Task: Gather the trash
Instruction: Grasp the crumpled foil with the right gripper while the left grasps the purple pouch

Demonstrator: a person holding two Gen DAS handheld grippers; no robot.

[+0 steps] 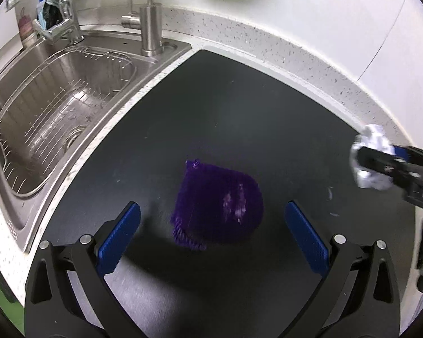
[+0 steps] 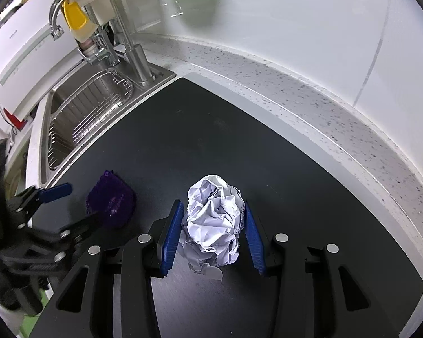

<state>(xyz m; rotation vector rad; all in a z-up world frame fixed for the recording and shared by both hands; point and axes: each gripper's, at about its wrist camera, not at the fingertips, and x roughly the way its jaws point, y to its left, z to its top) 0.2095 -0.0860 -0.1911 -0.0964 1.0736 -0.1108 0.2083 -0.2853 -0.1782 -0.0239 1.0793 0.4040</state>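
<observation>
A crumpled white paper ball point(image 2: 214, 219) sits between the blue pads of my right gripper point(image 2: 213, 211), which is shut on it above the black mat point(image 2: 211, 129). It also shows in the left wrist view point(image 1: 370, 155), held by the right gripper point(image 1: 380, 157) at the far right. A purple mesh scrubber point(image 1: 217, 205) lies on the mat point(image 1: 239, 112) between the tips of my left gripper point(image 1: 213, 217), which is open around it without touching. The scrubber also shows in the right wrist view point(image 2: 111, 200), with the open left gripper point(image 2: 76, 202) around it.
A steel sink point(image 1: 56, 118) with a wire rack lies to the left, with two taps point(image 1: 151, 22) behind it. A speckled counter point(image 1: 296, 56) and a white wall border the mat at the back. A yellow item point(image 2: 74, 18) hangs near the tap.
</observation>
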